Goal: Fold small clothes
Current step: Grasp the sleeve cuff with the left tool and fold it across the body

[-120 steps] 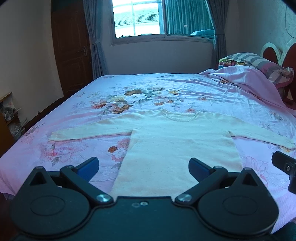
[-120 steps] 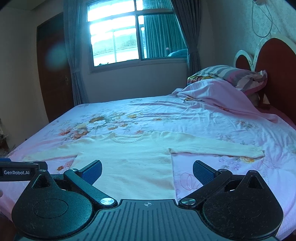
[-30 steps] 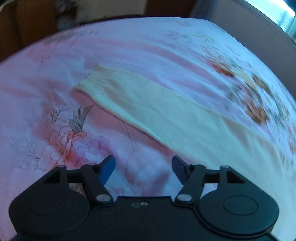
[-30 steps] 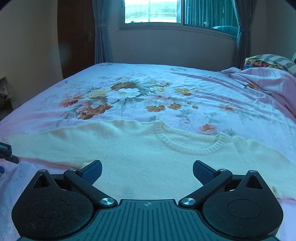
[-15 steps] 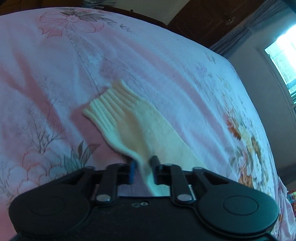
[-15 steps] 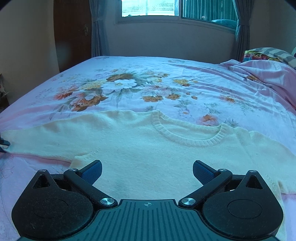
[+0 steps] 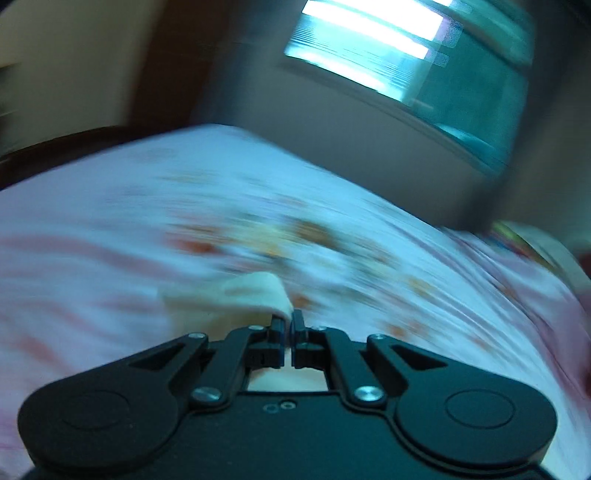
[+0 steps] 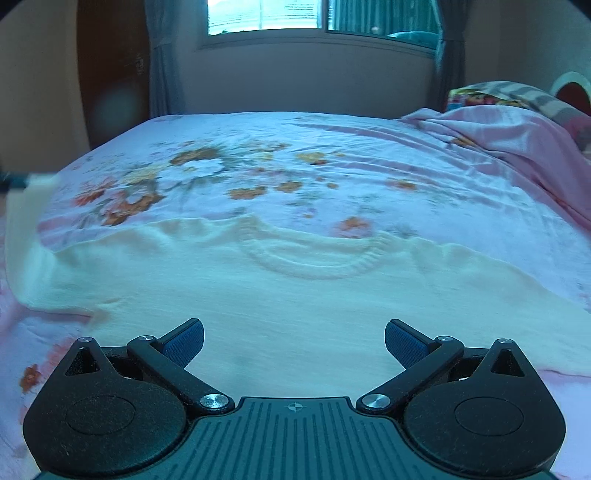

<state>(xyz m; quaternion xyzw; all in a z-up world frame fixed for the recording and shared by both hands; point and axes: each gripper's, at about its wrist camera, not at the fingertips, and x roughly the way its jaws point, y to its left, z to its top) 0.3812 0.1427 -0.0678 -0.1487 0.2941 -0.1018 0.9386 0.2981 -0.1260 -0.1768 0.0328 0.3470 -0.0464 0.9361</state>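
A cream knitted sweater (image 8: pixel 295 295) lies flat on the floral bed sheet (image 8: pixel 332 155), its ribbed collar (image 8: pixel 314 262) facing the far side. My left gripper (image 7: pixel 288 317) is shut on the cuff of the sweater's left sleeve (image 7: pixel 236 291) and holds it lifted off the bed; that view is motion-blurred. In the right wrist view the lifted sleeve (image 8: pixel 26 221) rises at the far left edge. My right gripper (image 8: pixel 294 341) is open and empty, low over the sweater's body below the collar.
A crumpled pink blanket (image 8: pixel 517 140) and striped pillows (image 8: pixel 517 96) lie at the right by the headboard. A window (image 8: pixel 295 18) with curtains is behind the bed, and a dark door (image 8: pixel 110 74) stands at the left.
My left gripper has closed on the left sleeve cuff and swung it up off the bed. The sweater's left side has lifted and wrinkled. My right gripper has moved slightly closer over the body.
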